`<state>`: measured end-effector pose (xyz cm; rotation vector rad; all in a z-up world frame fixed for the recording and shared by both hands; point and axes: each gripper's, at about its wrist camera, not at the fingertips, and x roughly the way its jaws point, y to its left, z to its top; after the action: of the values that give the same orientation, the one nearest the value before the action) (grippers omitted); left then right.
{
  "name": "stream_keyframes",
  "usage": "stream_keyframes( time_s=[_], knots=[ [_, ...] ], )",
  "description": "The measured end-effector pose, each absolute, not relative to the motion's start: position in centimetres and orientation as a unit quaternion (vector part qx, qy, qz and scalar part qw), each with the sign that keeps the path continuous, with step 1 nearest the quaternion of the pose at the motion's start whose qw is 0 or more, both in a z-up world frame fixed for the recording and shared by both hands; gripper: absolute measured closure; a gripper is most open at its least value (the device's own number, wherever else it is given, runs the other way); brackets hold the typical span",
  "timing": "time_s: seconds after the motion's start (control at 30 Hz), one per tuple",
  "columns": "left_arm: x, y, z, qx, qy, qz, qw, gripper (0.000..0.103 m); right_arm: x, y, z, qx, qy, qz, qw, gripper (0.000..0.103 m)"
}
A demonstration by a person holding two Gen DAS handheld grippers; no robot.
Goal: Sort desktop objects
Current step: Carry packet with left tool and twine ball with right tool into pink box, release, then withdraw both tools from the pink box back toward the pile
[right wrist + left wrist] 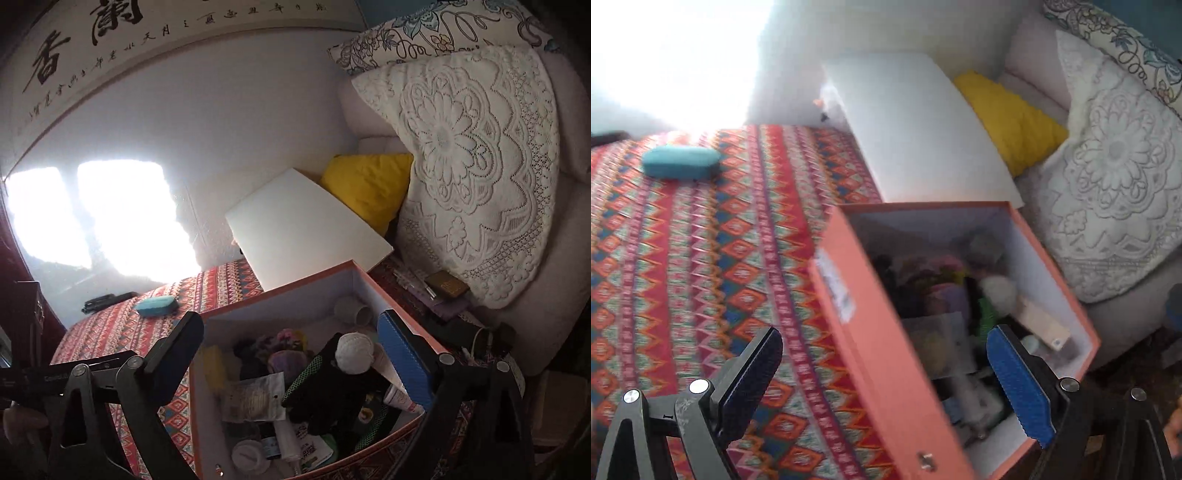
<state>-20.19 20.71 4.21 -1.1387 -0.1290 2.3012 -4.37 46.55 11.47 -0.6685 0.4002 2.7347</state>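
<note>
An open orange box (871, 332) stands on the patterned tablecloth (683, 240) and holds several small items. It also shows in the right wrist view (280, 288), with a black glove (332, 380), a white ball (355, 352) and a packet (255, 398) inside. A teal case (679, 162) lies far left on the cloth; it shows in the right wrist view (156, 305) too. My left gripper (886, 373) is open and empty over the box's left wall. My right gripper (291, 354) is open and empty above the box.
The box's white lid (923, 129) leans up behind it. A yellow cushion (1008, 118) and a lace pillow (1115, 177) lie on the sofa to the right. A dark object (107, 301) lies at the cloth's far edge. Small items (443, 288) sit right of the box.
</note>
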Motion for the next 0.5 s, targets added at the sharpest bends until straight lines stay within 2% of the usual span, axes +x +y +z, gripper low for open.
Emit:
stream_keyframes(
  time_s=[0.2,0.5],
  knots=[
    [-16.2,15.0,5.4,-0.360,-0.006,0.905,0.225,0.007,-2.4,41.0,11.6,-0.250,0.117,0.953,0.128,0.005],
    [-14.4,7.2,5.2,-0.335,0.016,0.926,0.174,0.005,-4.3,32.5,10.7,-0.295,0.072,0.950,0.077,0.005]
  ],
)
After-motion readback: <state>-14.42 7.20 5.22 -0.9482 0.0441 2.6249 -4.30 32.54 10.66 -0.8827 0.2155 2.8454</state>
